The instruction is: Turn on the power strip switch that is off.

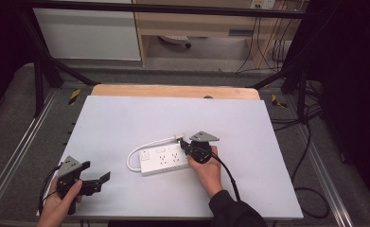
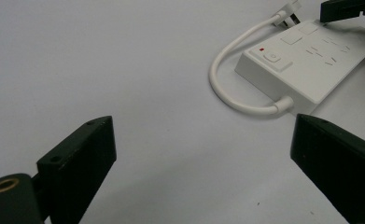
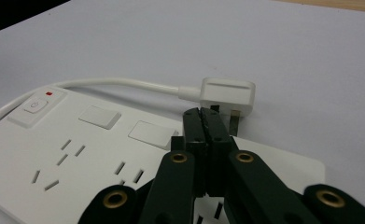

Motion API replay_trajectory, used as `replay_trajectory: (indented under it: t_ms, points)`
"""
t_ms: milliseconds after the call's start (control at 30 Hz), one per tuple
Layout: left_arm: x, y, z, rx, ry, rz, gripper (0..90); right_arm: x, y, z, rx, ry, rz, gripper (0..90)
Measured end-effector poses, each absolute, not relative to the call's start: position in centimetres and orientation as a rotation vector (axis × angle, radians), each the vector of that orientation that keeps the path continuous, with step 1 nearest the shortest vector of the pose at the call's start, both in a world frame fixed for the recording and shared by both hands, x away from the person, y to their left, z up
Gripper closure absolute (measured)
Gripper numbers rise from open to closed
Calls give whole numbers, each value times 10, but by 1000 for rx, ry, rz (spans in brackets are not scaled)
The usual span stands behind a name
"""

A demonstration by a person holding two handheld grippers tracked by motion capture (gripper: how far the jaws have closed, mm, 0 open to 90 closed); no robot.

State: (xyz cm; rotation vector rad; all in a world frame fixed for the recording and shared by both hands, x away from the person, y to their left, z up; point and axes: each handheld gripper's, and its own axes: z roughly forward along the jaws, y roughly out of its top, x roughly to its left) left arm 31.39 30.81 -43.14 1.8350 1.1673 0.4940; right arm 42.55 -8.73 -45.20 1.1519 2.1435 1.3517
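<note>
Left hand (image 1: 59, 203) at the near left corner of the bench (image 1: 126, 118), wrapped round the body of the left gripper (image 1: 97, 182), which sits low over the white surface and points toward the middle of the bench. Jaws wide apart, nothing between them; in the left gripper view they frame bare bench, with the power strip (image 2: 306, 65) farther off at upper right.

Right hand (image 1: 208, 170) comes in from the near edge, forearm in a dark sleeve (image 1: 232, 210), wrist angled toward the far left. Right gripper (image 1: 186, 144) lies over the right end of the power strip (image 1: 163, 160). Jaws pressed together, tips meeting with no gap and nothing gripped. In the right gripper view the closed tips (image 3: 207, 116) stand above the strip's top face (image 3: 77, 154), just in front of the plug (image 3: 227, 95); whether they touch the plug I cannot tell.

Power strip: white, flat on the bench near centre, switch with a red mark (image 3: 35, 105) at its left end. Short white cord (image 1: 137, 153) loops out from that end and runs along the far side to the plug (image 1: 178, 138), which lies on the bench just beyond the strip's right end, metal pin (image 3: 235, 122) showing.

No containers on the bench.
</note>
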Motion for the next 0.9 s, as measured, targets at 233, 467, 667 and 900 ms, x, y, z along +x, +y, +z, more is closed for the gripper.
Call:
replay_trajectory:
  t_ms: [233,467,667,900]
  points:
    - [314,308,-431,1832,1164,499,71,425,-87,-452,1134,2142,1340,900]
    - [314,308,-431,1833,1164,497,71,425,-87,-453,1127,2135,1335,900]
    - [314,308,-431,1833,1165,496,71,425,-87,-453,1123,2134,1336,900]
    - [314,308,-431,1833,1165,496,71,424,-86,-454,1129,2127,1340,900]
